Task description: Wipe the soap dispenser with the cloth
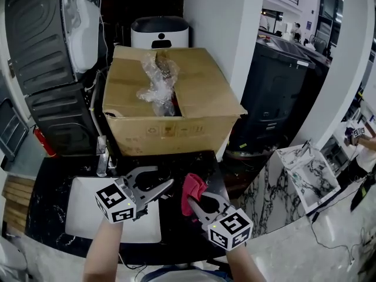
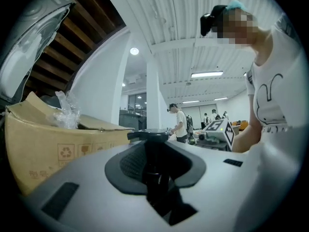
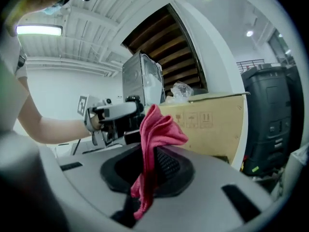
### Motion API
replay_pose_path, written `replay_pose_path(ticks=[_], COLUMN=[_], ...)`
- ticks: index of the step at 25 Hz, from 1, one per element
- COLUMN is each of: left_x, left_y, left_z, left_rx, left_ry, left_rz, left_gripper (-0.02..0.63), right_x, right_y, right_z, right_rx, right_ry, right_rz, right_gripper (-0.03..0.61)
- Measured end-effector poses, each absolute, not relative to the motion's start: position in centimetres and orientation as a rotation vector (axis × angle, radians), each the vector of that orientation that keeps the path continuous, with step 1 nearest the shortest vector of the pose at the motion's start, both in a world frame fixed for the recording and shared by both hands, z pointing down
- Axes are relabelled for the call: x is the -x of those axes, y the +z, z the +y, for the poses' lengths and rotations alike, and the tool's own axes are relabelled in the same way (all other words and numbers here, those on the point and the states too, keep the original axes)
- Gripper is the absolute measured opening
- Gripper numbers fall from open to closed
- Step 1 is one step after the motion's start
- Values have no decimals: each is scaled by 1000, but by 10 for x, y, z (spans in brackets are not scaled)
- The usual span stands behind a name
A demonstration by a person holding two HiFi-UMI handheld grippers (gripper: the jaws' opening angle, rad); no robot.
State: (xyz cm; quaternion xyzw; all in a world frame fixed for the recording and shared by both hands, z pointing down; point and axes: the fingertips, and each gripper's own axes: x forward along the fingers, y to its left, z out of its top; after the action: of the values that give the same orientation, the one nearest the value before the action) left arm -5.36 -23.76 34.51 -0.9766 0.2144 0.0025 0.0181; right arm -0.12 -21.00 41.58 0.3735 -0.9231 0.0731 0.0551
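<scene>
Over the dark worktop (image 1: 53,175), just in front of the cardboard box (image 1: 176,122), you hold both tools side by side. Your left tool (image 1: 165,190) is closed narrow on the soap dispenser (image 2: 153,170), a dark upright thing with a flat top that stands between the jaws. Your right tool (image 1: 195,203) pinches the cloth (image 1: 192,188), a pink-red rag whose loose end stands up above the jaws and hangs down between them. In the right gripper view the cloth sits near the soap dispenser (image 3: 118,125), and I cannot tell whether they touch.

Open room is tight. The front wall of the cardboard box rises close beyond the tool tips, and crumpled plastic (image 1: 155,84) sticks out of its top. A white sink (image 1: 82,219) lies under and to the left of your left tool, with a tap (image 1: 101,157) at its back edge. To the right, the worktop ends at a marble panel (image 1: 264,198), and the near edge of the worktop runs just below your wrists.
</scene>
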Motion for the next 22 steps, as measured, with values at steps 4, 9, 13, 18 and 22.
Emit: replay_pose_path(ticks=[4, 9, 13, 18, 22], left_x=[45, 47, 52, 49, 46], left_y=[350, 346, 337, 343, 349], left_z=[-228, -222, -219, -212, -202], left_rx=[3052, 3057, 3051, 3028, 3000], left_ry=[-30, 17, 62, -12, -66], left_rz=[579, 566, 558, 534, 470], left_gripper=[107, 107, 107, 107, 107], right_x=[6, 10, 11, 11, -3], right_y=[386, 406, 441, 451, 451], right_z=[-212, -216, -218, -214, -219], right_rx=[-1102, -1092, -1082, -1043, -1044], right_ry=[217, 283, 345, 382, 370], right_rz=[-2931, -2873, -2741, -2740, -2728], right_gripper=[51, 51, 51, 52, 52])
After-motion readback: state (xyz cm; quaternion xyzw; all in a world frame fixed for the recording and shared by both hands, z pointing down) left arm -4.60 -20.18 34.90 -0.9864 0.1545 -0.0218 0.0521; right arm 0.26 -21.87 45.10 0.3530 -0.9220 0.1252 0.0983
